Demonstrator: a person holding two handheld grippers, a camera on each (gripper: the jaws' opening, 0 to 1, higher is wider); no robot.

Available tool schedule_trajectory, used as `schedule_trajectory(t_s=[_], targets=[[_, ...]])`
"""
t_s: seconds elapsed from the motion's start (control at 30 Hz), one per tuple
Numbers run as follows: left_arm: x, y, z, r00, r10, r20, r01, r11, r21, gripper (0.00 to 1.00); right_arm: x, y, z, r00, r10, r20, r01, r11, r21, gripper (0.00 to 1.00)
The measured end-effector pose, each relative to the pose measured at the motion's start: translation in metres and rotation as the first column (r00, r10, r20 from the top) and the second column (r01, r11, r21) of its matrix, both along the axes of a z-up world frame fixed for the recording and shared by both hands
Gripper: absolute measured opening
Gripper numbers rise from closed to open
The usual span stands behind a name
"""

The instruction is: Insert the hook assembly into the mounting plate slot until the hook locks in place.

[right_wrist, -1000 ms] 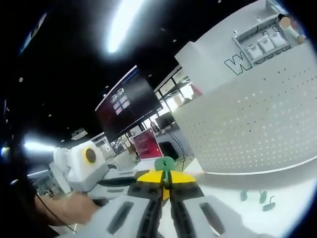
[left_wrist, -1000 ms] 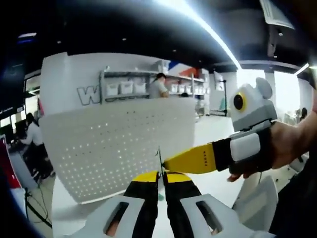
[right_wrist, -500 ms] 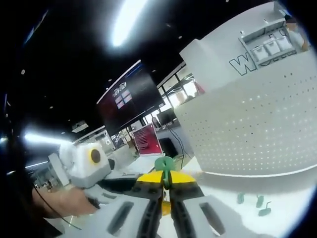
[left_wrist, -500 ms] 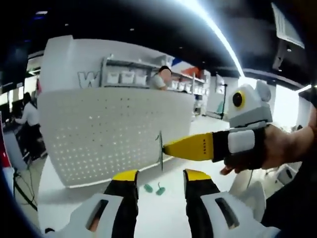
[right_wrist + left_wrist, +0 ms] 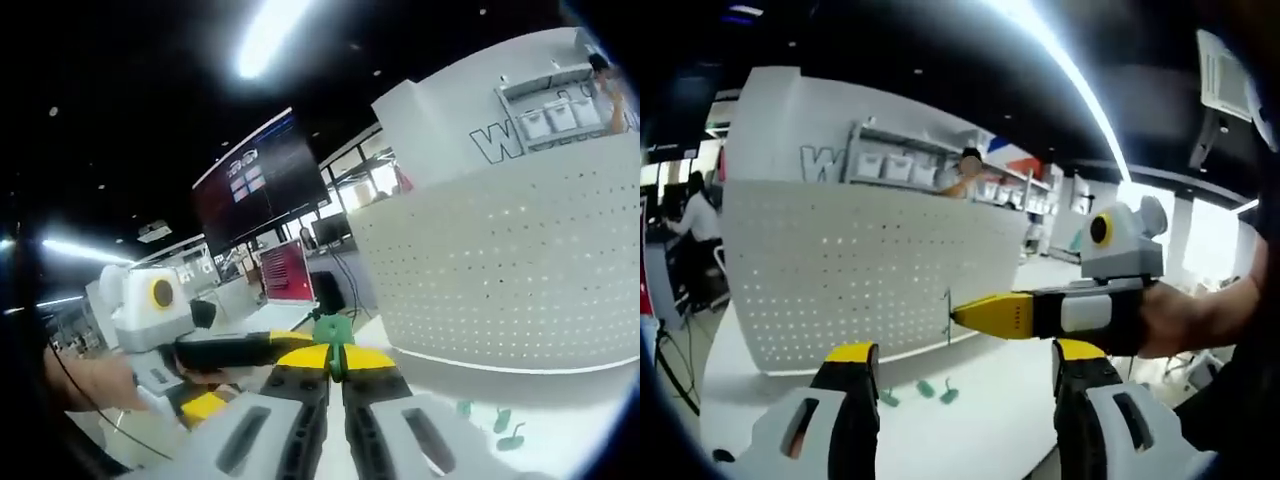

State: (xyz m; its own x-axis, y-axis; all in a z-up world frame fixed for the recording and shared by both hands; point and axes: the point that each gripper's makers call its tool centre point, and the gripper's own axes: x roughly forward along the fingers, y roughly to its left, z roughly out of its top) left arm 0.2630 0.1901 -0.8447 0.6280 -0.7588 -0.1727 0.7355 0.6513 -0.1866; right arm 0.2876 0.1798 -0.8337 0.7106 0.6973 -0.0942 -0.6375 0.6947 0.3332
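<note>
While left claw (image 5: 965,365) gapes, hook (image 5: 331,331) sits pinched between right claw (image 5: 334,362) tips.

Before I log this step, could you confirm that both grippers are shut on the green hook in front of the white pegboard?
Not quite: only the right gripper is shut on the green hook. The left gripper view shows the left gripper open, its jaws wide apart and holding nothing, in front of the white pegboard.

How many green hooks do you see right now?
4: three loose green hooks lie on the white tabletop below the pegboard; one sits clamped in the right tongs. Others may be hidden.
</note>
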Motion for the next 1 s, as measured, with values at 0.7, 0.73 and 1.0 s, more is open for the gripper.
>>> schedule_trajectory(t_s=[0.7,0.73,1.0], targets=[[-0.005,-0.005,0.006,1.000,-0.003,-0.014,0.002,0.995,-0.099,1.00,0.022,-0.025,-0.002,0.983,-0.140,0.119,0.149,0.986,-0.072,0.01],[-0.005,-0.005,0.006,1.000,-0.002,-0.014,0.000,0.995,-0.100,1.00,0.023,-0.026,-0.002,0.981,-0.145,0.128,0.156,0.985,-0.076,0.01],[-0.001,0.001,0.004,1.000,0.019,-0.017,-0.021,0.996,-0.088,1.00,0.050,-0.043,0.001,0.954,-0.242,0.177,0.261,0.961,-0.093,0.01]])
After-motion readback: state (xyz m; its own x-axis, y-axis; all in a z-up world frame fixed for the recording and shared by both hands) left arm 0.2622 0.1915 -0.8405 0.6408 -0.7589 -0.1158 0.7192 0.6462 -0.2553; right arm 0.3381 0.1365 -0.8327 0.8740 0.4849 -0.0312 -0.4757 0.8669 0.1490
